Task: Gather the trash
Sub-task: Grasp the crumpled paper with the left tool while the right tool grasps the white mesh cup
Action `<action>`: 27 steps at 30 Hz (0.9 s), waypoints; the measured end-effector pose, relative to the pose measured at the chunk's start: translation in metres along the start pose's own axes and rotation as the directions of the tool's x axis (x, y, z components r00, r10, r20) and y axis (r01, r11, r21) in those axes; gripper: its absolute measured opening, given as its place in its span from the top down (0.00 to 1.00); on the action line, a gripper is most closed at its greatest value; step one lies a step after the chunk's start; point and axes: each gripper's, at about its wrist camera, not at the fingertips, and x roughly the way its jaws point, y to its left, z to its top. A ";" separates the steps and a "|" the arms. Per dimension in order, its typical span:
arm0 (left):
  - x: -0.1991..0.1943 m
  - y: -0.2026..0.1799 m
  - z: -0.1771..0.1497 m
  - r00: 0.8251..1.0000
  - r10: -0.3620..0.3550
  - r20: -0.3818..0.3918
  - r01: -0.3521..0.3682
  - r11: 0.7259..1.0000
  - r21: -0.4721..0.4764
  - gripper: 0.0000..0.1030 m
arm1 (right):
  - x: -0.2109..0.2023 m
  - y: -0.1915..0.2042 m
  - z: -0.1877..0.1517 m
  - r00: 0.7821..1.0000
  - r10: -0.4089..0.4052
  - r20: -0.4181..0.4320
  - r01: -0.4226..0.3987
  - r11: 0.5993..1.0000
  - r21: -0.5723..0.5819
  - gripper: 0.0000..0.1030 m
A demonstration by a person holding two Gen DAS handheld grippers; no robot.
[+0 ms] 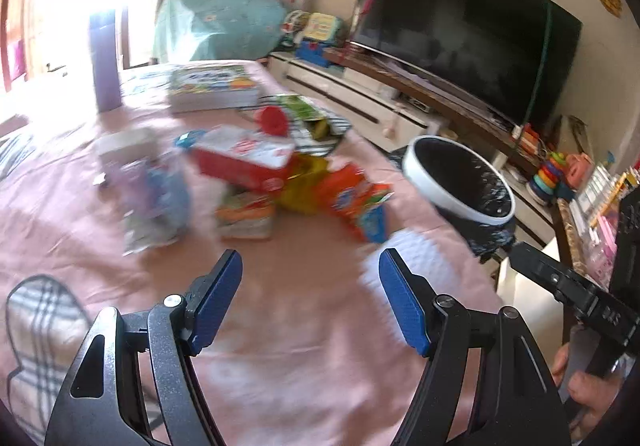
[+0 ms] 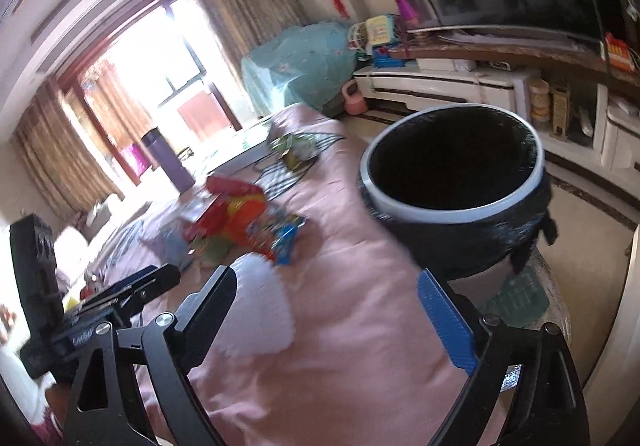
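We hold both grippers over a desk covered with a pink cloth point(image 1: 304, 306). The left gripper point(image 1: 310, 298) has its blue pads well apart and nothing is between them. The right gripper point(image 2: 328, 302) stands even wider, also empty.

The trash is a loose heap of colourful snack wrappers and small cartons point(image 1: 280, 174), red, orange, yellow and blue. From the left gripper it lies straight ahead and a little to the left, near but not touching. From the right gripper the same heap is ahead and to the left, further off, so we judge the left hand to be the nearer one. The heap spreads mostly across the left gripper's line, but the blur hides the axis of single pieces.

A crumpled white paper tissue point(image 1: 408, 262) lies just ahead of the left gripper's right pad; it is the closest piece for both grippers.

The round bin with a white rim and a black bag inside point(image 2: 452, 174) stands ahead of the right gripper, slightly to its right, beside the desk edge, with its mouth open and free.

Behind the heap are a stack of picture books point(image 1: 212, 86) and a tall purple bottle point(image 1: 105, 62); these are not trash, and they do not block the way.
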 end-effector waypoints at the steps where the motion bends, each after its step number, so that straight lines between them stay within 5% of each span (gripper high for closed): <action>1: -0.003 0.008 -0.003 1.000 0.012 0.001 -0.011 1.000 -0.014 0.30 | 0.002 0.008 -0.003 1.000 0.011 -0.006 -0.012 1.000 -0.018 0.09; 7: -0.011 0.042 -0.015 0.999 0.052 0.002 -0.052 0.996 -0.068 0.30 | 0.014 0.033 -0.018 0.997 0.058 -0.048 -0.061 0.997 -0.050 0.09; 19: -0.005 0.096 -0.015 0.992 0.129 -0.011 -0.128 0.977 -0.173 0.24 | 0.031 0.060 -0.037 0.995 0.024 -0.095 -0.037 0.989 -0.142 0.10; 27: 0.024 0.113 0.011 0.983 0.185 -0.015 -0.185 0.968 -0.169 0.23 | 0.044 0.064 -0.038 0.992 0.001 -0.127 -0.024 0.983 -0.183 0.32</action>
